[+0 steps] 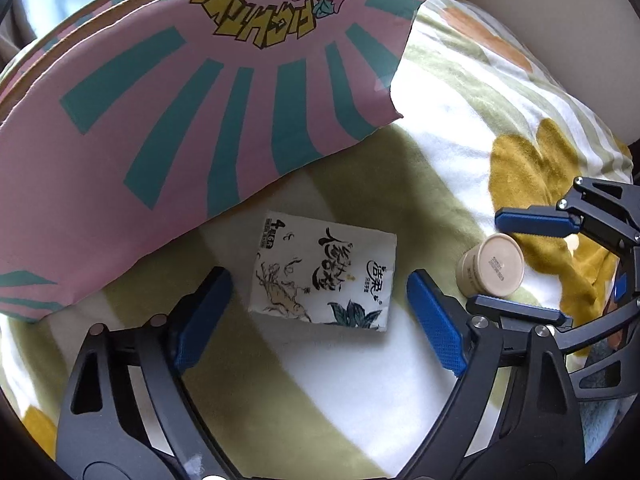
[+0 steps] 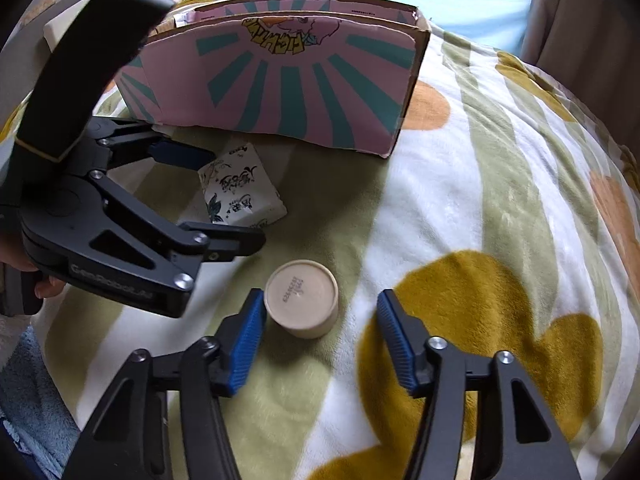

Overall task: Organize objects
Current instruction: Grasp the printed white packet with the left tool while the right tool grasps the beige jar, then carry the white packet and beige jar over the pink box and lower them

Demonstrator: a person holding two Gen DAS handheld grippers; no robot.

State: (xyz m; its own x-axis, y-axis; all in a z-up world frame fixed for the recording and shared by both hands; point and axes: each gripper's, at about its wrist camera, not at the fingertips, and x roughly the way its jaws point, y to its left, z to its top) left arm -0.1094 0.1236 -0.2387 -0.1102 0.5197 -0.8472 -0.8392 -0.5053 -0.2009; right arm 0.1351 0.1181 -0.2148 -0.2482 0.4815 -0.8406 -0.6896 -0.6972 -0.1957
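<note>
A flowered blanket (image 2: 460, 208) covers everything. On it stands a pink box (image 2: 280, 92), open-topped, just behind the other things. Before the box lies a tissue pack (image 1: 324, 276), flat between the wide-open, empty fingers of the left gripper (image 1: 320, 312). A small beige jar (image 2: 302, 298) stands near it, between the spread, empty fingers of the right gripper (image 2: 320, 320), nearer its left pad.

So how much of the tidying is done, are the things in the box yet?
Nothing looks put away yet. The tissue pack and the little round jar both lie on the blanket, outside the pink box. The left gripper is open around the tissues, the right gripper open around the jar. Grabbing and moving both is left.
</note>
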